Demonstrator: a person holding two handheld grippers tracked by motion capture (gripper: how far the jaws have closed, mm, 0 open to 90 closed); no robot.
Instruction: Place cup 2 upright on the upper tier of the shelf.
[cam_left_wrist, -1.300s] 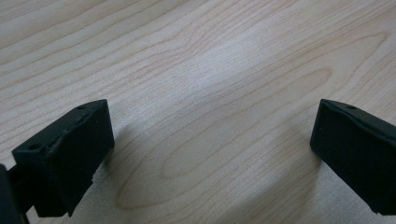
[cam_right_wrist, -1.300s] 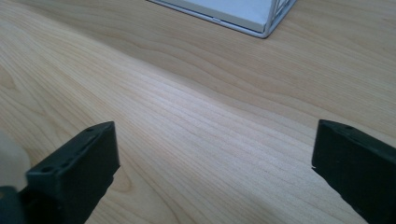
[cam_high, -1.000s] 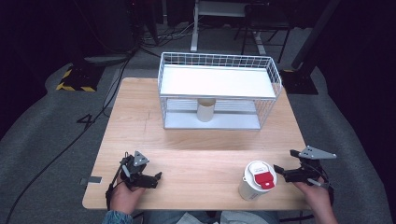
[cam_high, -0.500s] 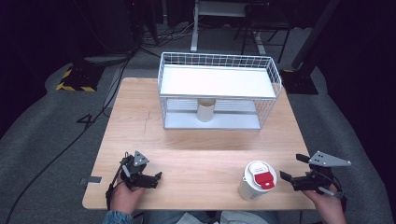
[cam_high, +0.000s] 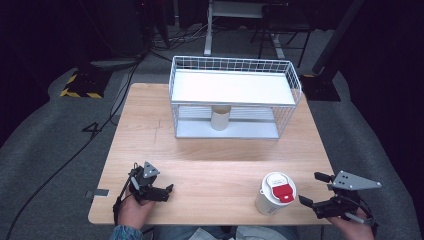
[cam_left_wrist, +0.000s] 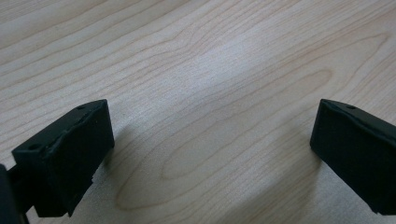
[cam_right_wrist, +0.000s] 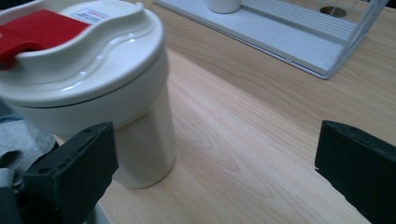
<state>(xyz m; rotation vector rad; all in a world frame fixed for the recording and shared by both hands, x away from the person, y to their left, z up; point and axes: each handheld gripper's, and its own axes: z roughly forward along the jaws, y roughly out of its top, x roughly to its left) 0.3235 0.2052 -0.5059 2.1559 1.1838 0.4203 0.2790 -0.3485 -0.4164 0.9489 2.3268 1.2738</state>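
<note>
From the high view, your right gripper (cam_high: 314, 191) sits at the near right edge of the table (cam_high: 210, 150), its jaws spread wide and holding nothing. The cup (cam_high: 274, 193), white with a white lid and a red tab, stands upright just beyond your fingertips, near them but not touching. Your left gripper (cam_high: 169, 189) rests low at the near left part of the table, well apart from the cup; its jaws stand apart too, with only bare wood ahead of them. Far past both grippers, a white wire rack (cam_high: 232, 97) stands at the back of the table, and a second, plain cup (cam_high: 220, 117) stands upright on its lower shelf.

In the left gripper view, your two fingers (cam_left_wrist: 65, 154) are wide open and close above the wood, with nothing between them.

In the right gripper view, your fingers (cam_right_wrist: 74, 172) are again spread wide and empty. The cup (cam_right_wrist: 102, 93) stands upright just ahead of the finger at the left of this view, outside the gap rather than between the two. The rack's (cam_right_wrist: 299, 42) grey base lies farther off, beyond the fingertips.
</note>
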